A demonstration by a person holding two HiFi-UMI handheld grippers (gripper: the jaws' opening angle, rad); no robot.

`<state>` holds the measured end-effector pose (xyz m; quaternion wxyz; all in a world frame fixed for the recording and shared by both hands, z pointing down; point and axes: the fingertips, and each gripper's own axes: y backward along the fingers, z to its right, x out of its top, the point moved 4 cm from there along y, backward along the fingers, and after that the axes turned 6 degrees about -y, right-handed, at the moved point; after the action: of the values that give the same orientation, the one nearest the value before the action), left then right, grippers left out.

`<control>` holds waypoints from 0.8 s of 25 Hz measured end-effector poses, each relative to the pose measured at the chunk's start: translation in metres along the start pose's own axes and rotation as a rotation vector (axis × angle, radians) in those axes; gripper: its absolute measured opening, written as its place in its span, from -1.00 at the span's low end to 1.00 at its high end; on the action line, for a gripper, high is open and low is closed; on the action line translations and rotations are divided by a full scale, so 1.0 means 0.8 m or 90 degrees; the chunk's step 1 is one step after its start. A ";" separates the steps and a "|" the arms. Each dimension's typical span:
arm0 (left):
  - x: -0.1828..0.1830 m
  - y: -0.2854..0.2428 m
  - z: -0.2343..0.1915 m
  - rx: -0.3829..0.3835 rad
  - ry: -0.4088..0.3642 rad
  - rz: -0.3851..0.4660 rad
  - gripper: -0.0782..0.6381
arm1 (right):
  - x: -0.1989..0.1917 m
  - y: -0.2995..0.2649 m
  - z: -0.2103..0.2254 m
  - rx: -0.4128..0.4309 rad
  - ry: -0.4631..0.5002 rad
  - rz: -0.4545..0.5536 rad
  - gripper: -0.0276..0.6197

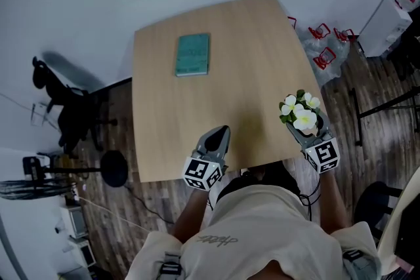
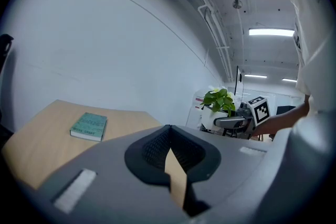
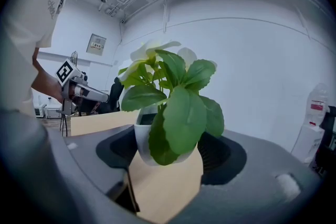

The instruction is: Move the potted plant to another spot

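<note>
The right gripper (image 1: 303, 133) clamps the potted plant (image 1: 299, 112) by its pot at the table's (image 1: 249, 62) near right edge. The left gripper (image 1: 216, 139) hovers, closed and empty. I'd keep the pot upright and set it down clear of the book (image 1: 193, 54).

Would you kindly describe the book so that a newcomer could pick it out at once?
Start at the light wooden table. On its far left part lies a thin teal book, flat and alone. Unlike the leafy potted plant held in the right gripper at the near right edge, it is rectangular and untouched.
</note>
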<state>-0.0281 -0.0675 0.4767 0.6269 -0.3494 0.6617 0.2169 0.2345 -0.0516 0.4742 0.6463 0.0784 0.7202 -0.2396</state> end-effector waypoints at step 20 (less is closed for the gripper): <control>0.004 0.021 0.039 0.064 -0.010 -0.009 -0.73 | -0.020 0.026 -0.006 0.062 -0.012 0.013 0.15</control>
<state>-0.0189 -0.0343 0.4673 0.6504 -0.3202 0.6643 0.1821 0.2416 -0.0281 0.4850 0.6512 0.1150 0.7006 -0.2682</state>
